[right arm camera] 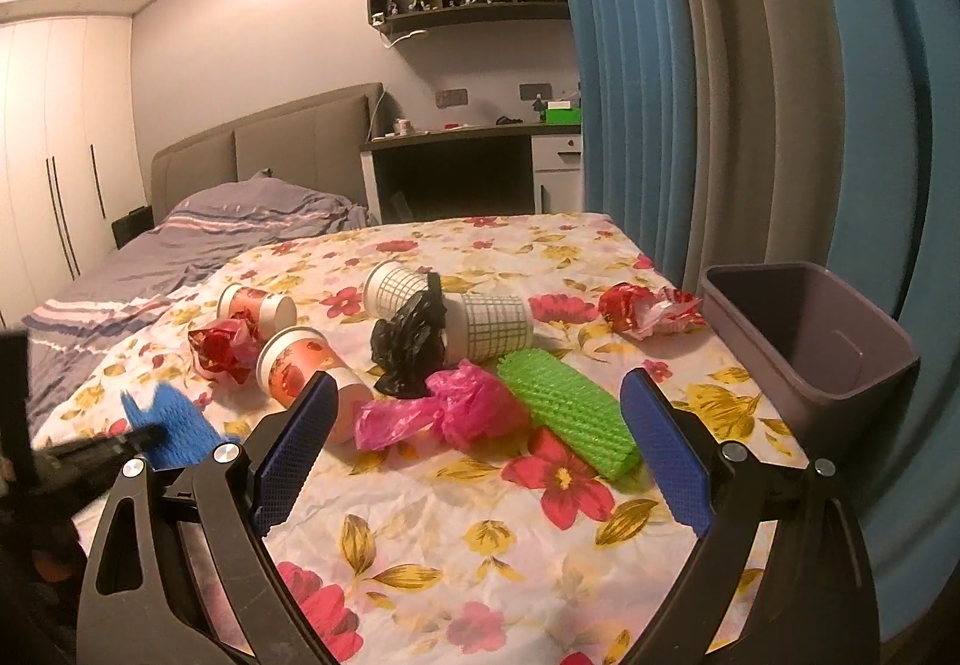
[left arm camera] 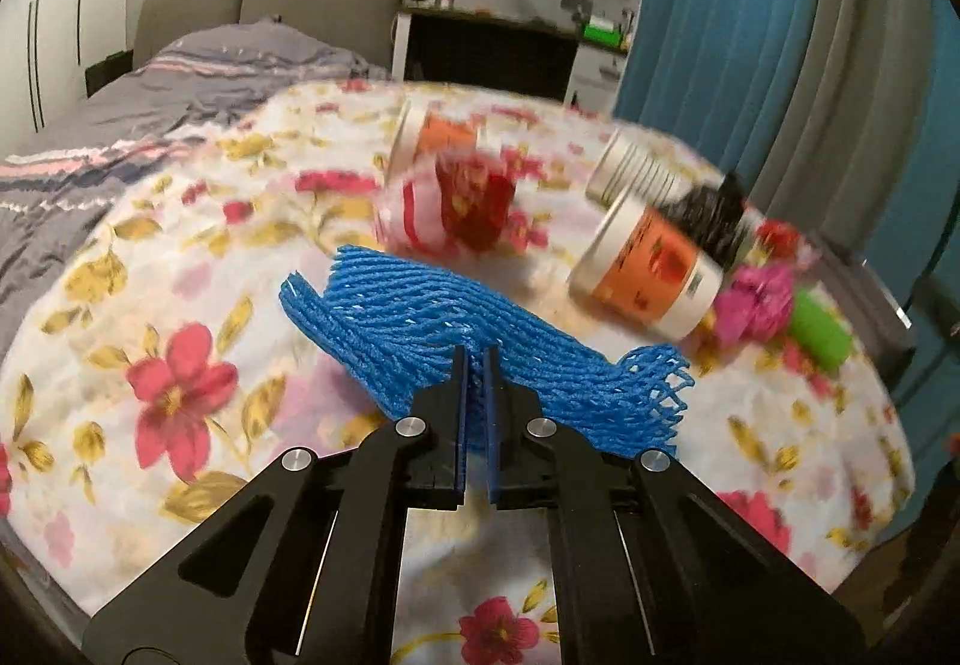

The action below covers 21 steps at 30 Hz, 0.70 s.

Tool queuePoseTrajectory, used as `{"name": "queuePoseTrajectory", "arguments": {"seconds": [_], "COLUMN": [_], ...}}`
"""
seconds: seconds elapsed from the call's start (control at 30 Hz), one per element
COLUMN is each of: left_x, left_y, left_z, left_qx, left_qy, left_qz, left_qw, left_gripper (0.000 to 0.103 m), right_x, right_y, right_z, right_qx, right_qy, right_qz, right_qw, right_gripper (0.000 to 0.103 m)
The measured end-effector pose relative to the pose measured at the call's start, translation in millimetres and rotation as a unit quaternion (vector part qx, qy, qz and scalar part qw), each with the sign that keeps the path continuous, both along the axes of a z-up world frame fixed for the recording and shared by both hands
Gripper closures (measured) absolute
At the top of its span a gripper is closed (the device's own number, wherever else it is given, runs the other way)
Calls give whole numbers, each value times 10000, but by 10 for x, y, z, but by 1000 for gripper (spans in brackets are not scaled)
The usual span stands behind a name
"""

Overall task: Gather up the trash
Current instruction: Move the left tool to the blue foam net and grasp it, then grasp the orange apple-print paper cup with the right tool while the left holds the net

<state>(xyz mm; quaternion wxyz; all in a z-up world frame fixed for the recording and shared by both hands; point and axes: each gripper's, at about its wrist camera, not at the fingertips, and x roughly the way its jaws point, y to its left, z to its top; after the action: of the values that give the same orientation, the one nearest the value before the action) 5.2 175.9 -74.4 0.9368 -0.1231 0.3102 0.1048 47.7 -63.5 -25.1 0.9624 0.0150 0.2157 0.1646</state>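
Note:
My left gripper (left arm camera: 475,359) is shut on a blue foam net (left arm camera: 456,329), held just above the flowered tablecloth (left arm camera: 180,305); it also shows in the right wrist view (right arm camera: 168,416) at the left. My right gripper (right arm camera: 474,413) is open and empty, hovering over a pink plastic bag (right arm camera: 444,410) and a green foam net (right arm camera: 570,413). Paper cups (right arm camera: 294,365), a black bag (right arm camera: 411,341) and red wrappers (right arm camera: 645,308) lie on the table. A grey bin (right arm camera: 840,353) stands at the table's right edge.
Blue and grey curtains (right arm camera: 720,95) hang to the right, close behind the bin. A bed (right arm camera: 180,257) lies beyond the table on the left, a desk (right arm camera: 456,167) behind it. The near part of the tablecloth (right arm camera: 450,545) bears no trash.

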Motion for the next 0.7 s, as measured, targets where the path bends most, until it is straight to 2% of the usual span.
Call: {"name": "queuePoseTrajectory", "arguments": {"seconds": [0.3, 0.5, 0.7], "left_x": [-224, -284, -284], "left_y": [154, 297, 354], "left_z": [334, 365, 362], "left_qx": [-41, -148, -184], "left_qy": [-542, -638, -662], "left_qz": [241, 368, 386], "left_qw": [9982, 9972, 9969], "left_gripper": [99, 99, 99], "right_x": [94, 318, 626], "right_y": [500, 1007, 1275], "right_z": [-128, -221, -348], "right_qx": [-300, -792, -1073], "right_qy": [186, 343, 689], "right_qz": [638, 1296, 1540], "right_qw": [9973, 9878, 9798], "right_gripper": [12, 12, 14]}}
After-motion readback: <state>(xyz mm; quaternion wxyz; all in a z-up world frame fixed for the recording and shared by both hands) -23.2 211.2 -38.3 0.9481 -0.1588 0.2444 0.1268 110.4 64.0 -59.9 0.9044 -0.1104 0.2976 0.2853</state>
